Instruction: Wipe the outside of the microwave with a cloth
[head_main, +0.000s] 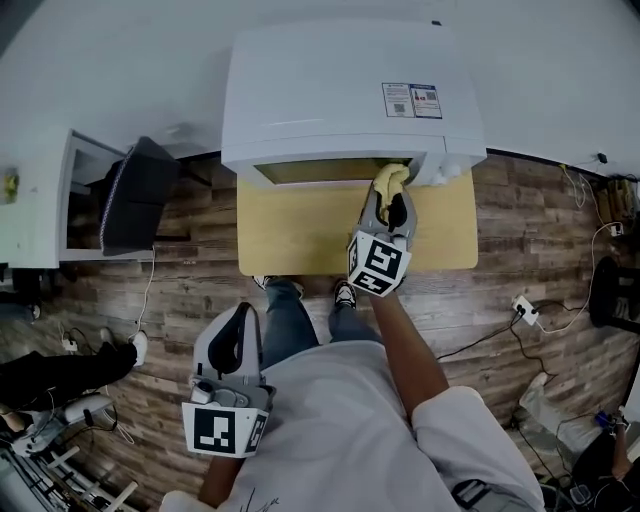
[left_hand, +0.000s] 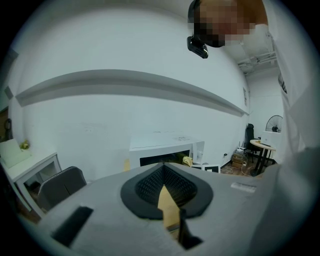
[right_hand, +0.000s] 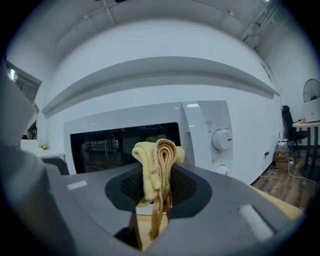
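Observation:
The white microwave (head_main: 340, 90) stands on a small wooden table (head_main: 290, 235); its dark door window (right_hand: 125, 145) and two white knobs (right_hand: 221, 140) fill the right gripper view. My right gripper (head_main: 393, 205) is shut on a folded yellow cloth (head_main: 388, 180), which is close to the front face near the door's right end (right_hand: 159, 160); whether it touches I cannot tell. My left gripper (head_main: 238, 340) hangs low at my side, away from the table, jaws together with nothing in them (left_hand: 167, 192). The microwave (left_hand: 165, 150) shows far off in the left gripper view.
A white cabinet (head_main: 40, 200) with a dark chair (head_main: 135, 195) stands left of the table. Cables and a power strip (head_main: 525, 308) lie on the wood floor at right. My shoes (head_main: 343, 293) are just before the table's front edge. A round table (left_hand: 264, 145) stands far right.

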